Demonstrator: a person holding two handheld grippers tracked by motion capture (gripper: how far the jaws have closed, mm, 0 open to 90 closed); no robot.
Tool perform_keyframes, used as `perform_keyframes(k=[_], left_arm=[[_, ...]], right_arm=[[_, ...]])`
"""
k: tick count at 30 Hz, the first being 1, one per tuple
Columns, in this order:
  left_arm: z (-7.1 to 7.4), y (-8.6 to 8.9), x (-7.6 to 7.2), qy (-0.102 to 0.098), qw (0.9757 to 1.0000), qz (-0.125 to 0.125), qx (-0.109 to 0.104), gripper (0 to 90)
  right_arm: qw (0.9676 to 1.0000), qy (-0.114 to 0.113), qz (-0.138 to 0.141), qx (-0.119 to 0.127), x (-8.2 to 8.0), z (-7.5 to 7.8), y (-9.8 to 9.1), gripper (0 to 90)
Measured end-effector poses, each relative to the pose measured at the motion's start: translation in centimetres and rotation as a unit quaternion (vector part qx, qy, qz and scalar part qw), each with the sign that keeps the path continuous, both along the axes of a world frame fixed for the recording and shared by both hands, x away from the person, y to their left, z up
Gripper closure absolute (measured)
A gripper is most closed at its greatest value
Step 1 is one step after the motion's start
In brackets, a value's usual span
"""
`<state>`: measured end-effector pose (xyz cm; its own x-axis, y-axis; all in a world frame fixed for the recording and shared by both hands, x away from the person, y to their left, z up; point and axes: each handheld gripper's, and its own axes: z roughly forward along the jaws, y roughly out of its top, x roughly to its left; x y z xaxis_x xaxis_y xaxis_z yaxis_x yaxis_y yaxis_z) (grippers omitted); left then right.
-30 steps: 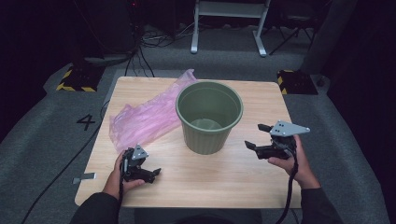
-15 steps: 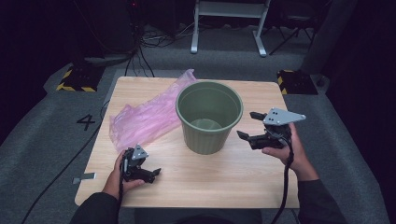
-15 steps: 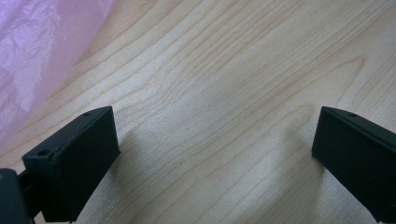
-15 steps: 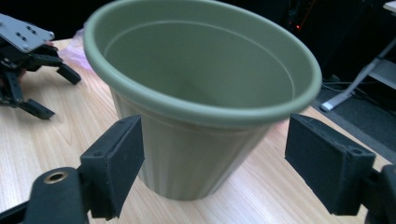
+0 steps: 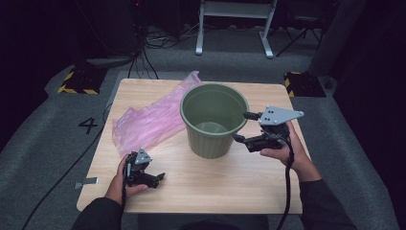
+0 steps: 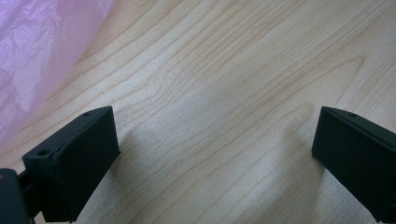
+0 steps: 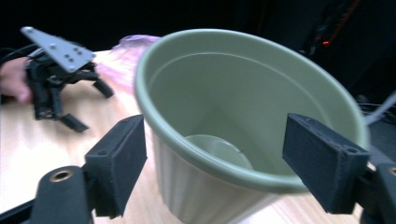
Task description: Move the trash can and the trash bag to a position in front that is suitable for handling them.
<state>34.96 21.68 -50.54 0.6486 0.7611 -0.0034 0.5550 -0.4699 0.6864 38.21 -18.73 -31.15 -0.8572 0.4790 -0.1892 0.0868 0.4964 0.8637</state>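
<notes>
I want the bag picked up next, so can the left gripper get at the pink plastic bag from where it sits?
Probably yes: the left gripper is open, and only bare table lies before the pink plastic bag.

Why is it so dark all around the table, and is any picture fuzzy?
High view: light falls on the wooden table while the floor and room behind stay nearly black. Right gripper view: the green bin looks soft and a bit blurred up close. Left gripper view: the wood grain is sharp, with faint grey shadows beside the black fingers.
</notes>
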Motion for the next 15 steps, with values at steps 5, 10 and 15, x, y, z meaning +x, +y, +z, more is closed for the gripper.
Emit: perform_keyframes(k=[5,10,15], left_arm=[[0.0,0.0,0.0,0.0,1.0,-0.001,0.0,0.5],[0.0,0.0,0.0,0.001,1.0,-0.001,-0.001,0.4],[0.0,0.0,0.0,0.001,1.0,-0.001,-0.001,0.4]], right_arm=[[0.9997,0.008,0.011,-0.019,0.2,-0.1,1.3,25.1],[0.9985,0.031,0.027,-0.037,0.6,-0.7,2.7,28.5],[0.9967,0.043,0.035,-0.06,1.1,-1.3,3.8,37.5]])
